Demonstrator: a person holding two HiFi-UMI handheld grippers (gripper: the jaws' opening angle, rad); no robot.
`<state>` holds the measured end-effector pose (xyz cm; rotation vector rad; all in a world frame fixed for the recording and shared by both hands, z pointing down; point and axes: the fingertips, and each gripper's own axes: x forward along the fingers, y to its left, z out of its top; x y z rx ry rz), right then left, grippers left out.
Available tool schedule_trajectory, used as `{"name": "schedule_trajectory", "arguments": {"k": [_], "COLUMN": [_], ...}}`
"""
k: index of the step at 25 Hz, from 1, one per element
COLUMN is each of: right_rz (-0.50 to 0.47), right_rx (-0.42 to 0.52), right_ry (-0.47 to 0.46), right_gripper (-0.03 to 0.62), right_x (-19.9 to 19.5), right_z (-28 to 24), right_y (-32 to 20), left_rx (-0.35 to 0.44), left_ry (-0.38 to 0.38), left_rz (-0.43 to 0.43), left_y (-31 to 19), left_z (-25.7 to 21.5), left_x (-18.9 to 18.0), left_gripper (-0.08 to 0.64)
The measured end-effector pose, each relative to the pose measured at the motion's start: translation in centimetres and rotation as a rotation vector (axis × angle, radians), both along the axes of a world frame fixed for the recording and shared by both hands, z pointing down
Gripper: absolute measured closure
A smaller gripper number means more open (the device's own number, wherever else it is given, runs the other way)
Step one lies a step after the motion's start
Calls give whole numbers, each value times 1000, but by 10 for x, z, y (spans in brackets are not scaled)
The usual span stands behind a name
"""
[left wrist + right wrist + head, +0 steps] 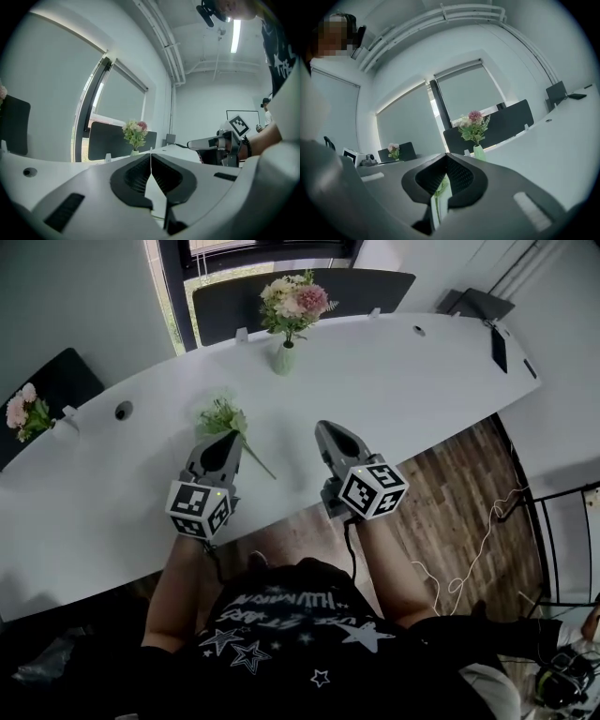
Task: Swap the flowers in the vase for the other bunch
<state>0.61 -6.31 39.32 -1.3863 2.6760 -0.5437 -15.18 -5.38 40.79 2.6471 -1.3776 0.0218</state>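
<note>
White and smooth, the long curved surface carries a small pale green bottle-shaped vase, which stands upright near the far edge. The vase holds a bouquet of pink and cream flowers with green leaves.

Nearer the person, a loose bunch of green and whitish flowers lies flat on the surface. Its thin stem runs toward the near edge.

The left hand-held gripper hovers level on the near side of that bunch. Its tip overlaps the leaves in the head view, but I cannot tell whether it touches them. The left gripper view shows its jaws pressed together with nothing between them.

The right hand-held gripper is held beside the left one, well apart from the vase. Its jaws are likewise closed and empty. Through the slot beneath them, the right gripper view shows some green of the loose bunch.

A small pink posy sits at the surface's far left end. A black chair back stands behind the surface.
</note>
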Motion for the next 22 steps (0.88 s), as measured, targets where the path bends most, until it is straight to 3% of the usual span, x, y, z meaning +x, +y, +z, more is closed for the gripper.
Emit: {"name": "schedule_trajectory", "arguments": {"k": [11,22], "right_rz": [-8,-51], "right_rx": [10,38], "right_ry": [-2,32], "right_gripper": [591,591], "right_x": [16,33], "right_z": [-5,-13], "right_y": [38,101], "left_rx": [15,33], "left_ry": [-12,-8], "left_rz": [26,35], "left_y": [24,93], "left_z": [-14,-29], "left_x": [37,65], "left_gripper": [549,549]}}
